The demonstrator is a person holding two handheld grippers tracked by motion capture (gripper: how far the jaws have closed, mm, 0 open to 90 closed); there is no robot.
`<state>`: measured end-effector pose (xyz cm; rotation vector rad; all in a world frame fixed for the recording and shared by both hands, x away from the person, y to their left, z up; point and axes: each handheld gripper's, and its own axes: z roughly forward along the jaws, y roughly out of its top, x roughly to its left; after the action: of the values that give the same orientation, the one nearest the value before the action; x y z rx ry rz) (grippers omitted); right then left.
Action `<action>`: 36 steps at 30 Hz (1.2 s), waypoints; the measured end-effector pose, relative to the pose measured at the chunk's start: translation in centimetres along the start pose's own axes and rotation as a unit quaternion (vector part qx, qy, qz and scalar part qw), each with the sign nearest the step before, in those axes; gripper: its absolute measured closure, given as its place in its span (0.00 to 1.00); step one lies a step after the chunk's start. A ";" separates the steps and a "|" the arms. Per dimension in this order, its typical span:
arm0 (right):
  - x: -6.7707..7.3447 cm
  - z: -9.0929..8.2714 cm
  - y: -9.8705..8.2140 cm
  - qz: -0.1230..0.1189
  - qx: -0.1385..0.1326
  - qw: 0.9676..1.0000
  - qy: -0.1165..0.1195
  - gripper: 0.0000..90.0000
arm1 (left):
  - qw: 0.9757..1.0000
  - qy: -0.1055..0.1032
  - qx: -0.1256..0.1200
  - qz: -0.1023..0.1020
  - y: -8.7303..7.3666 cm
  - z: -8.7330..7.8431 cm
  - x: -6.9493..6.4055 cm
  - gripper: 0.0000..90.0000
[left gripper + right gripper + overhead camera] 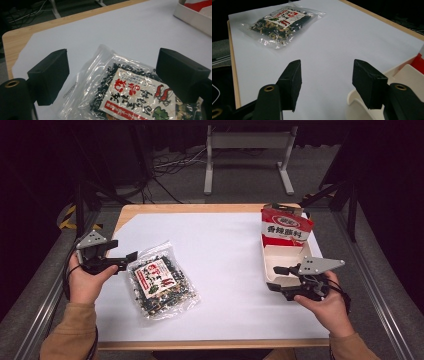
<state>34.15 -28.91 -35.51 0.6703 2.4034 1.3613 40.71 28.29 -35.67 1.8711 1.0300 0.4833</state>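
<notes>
Seaweed packet [161, 282] lies flat on the white sheet at the near-left of the desk [150, 209], just beside the left tongs [121, 261], which are spread with nothing between them. It looks light, crinkly and slippery, so its clear sealed edge seems the best place to pinch. Right tongs [278, 278], also spread and empty, hover at the white box [268, 265] holding a red packet [286, 228] farther back.

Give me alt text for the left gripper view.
A clear plastic packet of dark dried food with a white and red label lies on white paper, framed by the open left gripper. A white box sits far right.
</notes>
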 end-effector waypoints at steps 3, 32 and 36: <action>0.2 0.5 -0.1 -0.001 0.004 1.000 0.006 0.45 | 1.000 0.009 0.002 -0.007 -0.5 0.3 0.8 0.16; 1.7 2.1 -0.4 -0.069 0.025 0.997 0.029 0.63 | 0.996 0.028 0.048 -0.065 -5.4 4.1 7.5 0.46; 1.9 1.9 -0.2 -0.074 0.019 0.996 0.038 0.63 | 0.995 0.021 0.057 -0.081 -6.0 4.3 8.2 0.48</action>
<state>33.35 -26.59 -36.76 0.4471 2.4891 1.3067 45.59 34.04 -43.69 1.8638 1.2499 0.3767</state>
